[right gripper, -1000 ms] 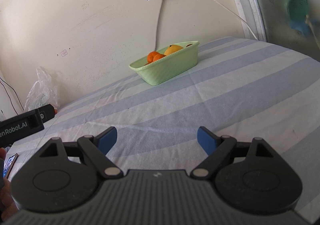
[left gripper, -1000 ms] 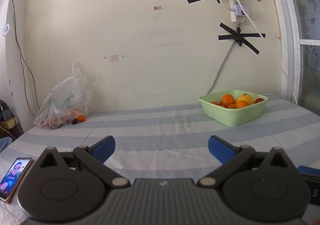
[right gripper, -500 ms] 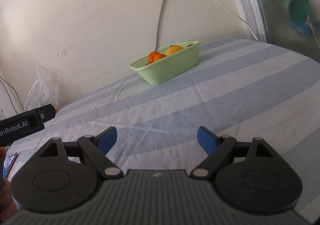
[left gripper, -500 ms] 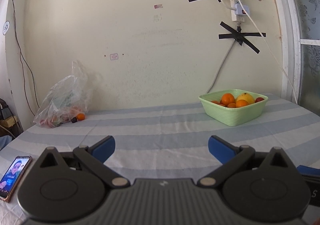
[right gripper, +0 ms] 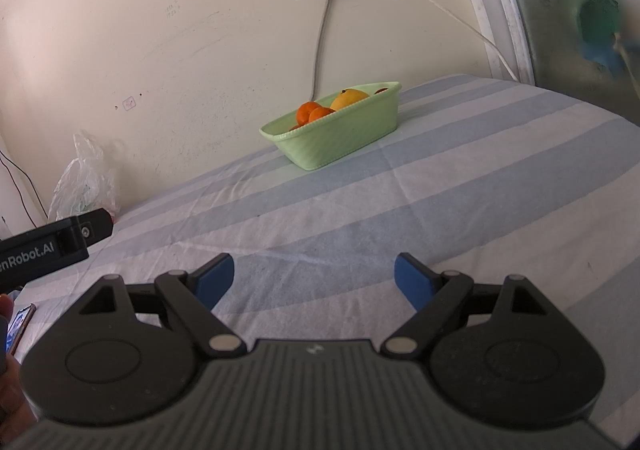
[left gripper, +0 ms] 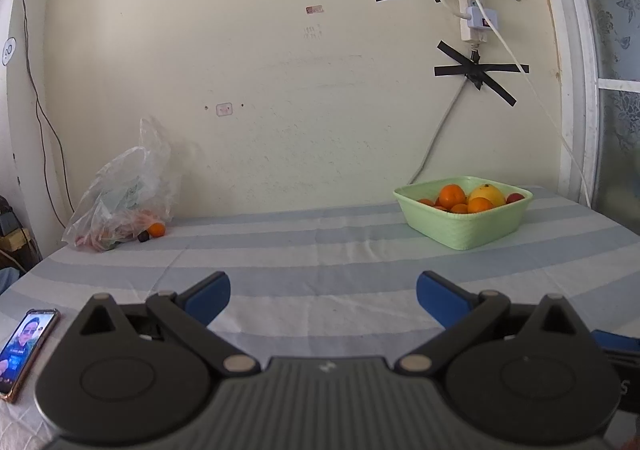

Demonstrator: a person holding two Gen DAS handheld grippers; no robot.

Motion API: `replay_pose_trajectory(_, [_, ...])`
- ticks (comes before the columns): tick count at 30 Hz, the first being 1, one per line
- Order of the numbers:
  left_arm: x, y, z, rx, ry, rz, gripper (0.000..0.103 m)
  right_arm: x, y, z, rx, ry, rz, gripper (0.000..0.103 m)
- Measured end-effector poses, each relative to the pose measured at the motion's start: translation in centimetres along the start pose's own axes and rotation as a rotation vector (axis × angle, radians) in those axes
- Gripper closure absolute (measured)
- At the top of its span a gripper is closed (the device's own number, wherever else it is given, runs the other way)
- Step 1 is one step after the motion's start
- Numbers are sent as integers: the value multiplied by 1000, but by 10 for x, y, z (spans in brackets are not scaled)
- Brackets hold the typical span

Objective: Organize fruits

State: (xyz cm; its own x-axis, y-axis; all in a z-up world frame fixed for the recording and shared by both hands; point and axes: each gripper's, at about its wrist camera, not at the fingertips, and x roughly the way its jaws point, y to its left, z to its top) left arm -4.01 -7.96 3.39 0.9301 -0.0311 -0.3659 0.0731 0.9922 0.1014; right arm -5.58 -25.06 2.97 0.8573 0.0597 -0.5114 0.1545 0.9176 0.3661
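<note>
1. Almost nothing has changed in the last second. The left hand-held gripper (left gripper: 323, 290) and the right hand-held gripper (right gripper: 314, 277) stay spread wide and hold nothing.
2. So no fruit is moving right now.
3. The green basket (left gripper: 468, 228) on the table (left gripper: 320, 250) holds oranges (left gripper: 452, 195) and a yellow fruit (left gripper: 487, 194).
4. One small orange (left gripper: 156, 229) lies beside the plastic bag (left gripper: 120, 198), well apart from the basket.

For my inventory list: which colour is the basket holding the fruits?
Pale green basket; the left wrist view shows it best.
</note>
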Motion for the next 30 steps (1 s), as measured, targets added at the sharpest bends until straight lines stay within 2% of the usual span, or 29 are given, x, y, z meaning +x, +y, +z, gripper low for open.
replay_pose_trajectory(30, [3, 0, -1, 4, 27, -8, 0, -1, 1, -1, 5, 5, -4, 14])
